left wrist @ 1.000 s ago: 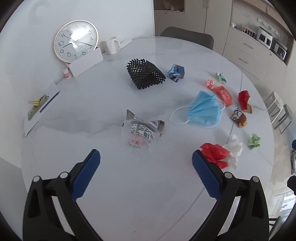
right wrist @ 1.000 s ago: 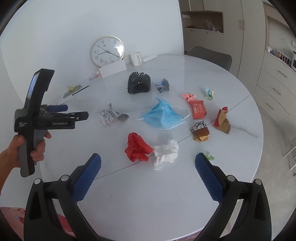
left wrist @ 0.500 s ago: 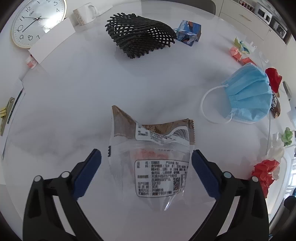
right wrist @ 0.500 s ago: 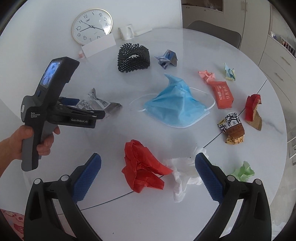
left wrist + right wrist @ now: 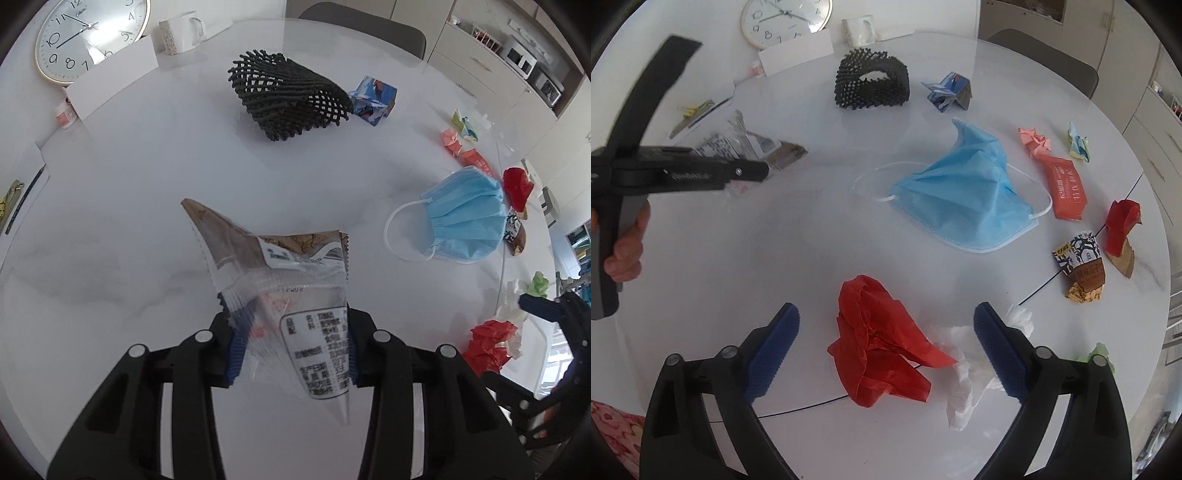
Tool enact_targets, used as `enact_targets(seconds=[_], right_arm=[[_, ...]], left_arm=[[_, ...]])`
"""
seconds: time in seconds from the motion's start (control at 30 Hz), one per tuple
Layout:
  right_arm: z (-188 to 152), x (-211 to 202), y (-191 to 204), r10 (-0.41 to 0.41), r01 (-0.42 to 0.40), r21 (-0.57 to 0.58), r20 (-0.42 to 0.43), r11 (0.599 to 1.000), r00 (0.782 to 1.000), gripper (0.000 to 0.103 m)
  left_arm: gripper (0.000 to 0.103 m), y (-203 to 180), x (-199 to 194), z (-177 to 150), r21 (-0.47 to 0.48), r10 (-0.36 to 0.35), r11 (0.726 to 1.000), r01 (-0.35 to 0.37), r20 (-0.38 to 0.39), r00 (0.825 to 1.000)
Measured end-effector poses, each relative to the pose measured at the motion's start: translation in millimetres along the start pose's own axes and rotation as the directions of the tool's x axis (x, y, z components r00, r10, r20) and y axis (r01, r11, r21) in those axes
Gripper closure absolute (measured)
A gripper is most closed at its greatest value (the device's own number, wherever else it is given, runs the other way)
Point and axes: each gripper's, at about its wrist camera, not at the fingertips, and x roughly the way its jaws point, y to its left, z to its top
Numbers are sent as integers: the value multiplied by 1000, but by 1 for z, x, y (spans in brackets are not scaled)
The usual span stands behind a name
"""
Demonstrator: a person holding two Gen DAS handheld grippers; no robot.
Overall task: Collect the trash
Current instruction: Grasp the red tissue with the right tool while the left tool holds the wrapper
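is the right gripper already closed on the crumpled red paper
No, the right gripper is open, its blue pads either side of the crumpled red paper on the table.

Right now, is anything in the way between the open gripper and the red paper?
Nothing visible. The right gripper is open, with the red paper lying between its fingers. Only the white tissue touches the paper's right side, by the right finger, so it might get pinched too.

Left hand-held gripper (image 5: 293, 354) now clamped on snack wrapper (image 5: 280, 291).
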Motion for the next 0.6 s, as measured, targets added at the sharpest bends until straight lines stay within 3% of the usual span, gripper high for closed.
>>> enact_targets(seconds=[0.03,0.1,0.13,0.2,0.4,0.6], right_arm=[[1,5,2,-13,12,-15,-21,1000,1000,24],[0,13,6,-20,19,-29,-52,999,998,50],[1,14,6,-23,21,-28,-56,999,998,54],[1,12,7,-1,0,-15,-58,1000,998,77],[-9,-28,-4,84,-85,76,13,993,996,78],[-60,-103,-43,69,-91,223,101,971,992,78]], left_arm=[[62,1,-5,-1,1,-7,1000,7,7,1000],[62,-1,-15,-2,7,-9,1000,9,20,1000],[62,-1,-19,-3,14,-6,1000,5,27,1000],[62,-3,-29,-6,30,0,1000,-1,43,999],[62,-25,-61,-18,81,-22,997,16,68,997],[62,-97,-96,-44,226,-132,967,116,55,990]])
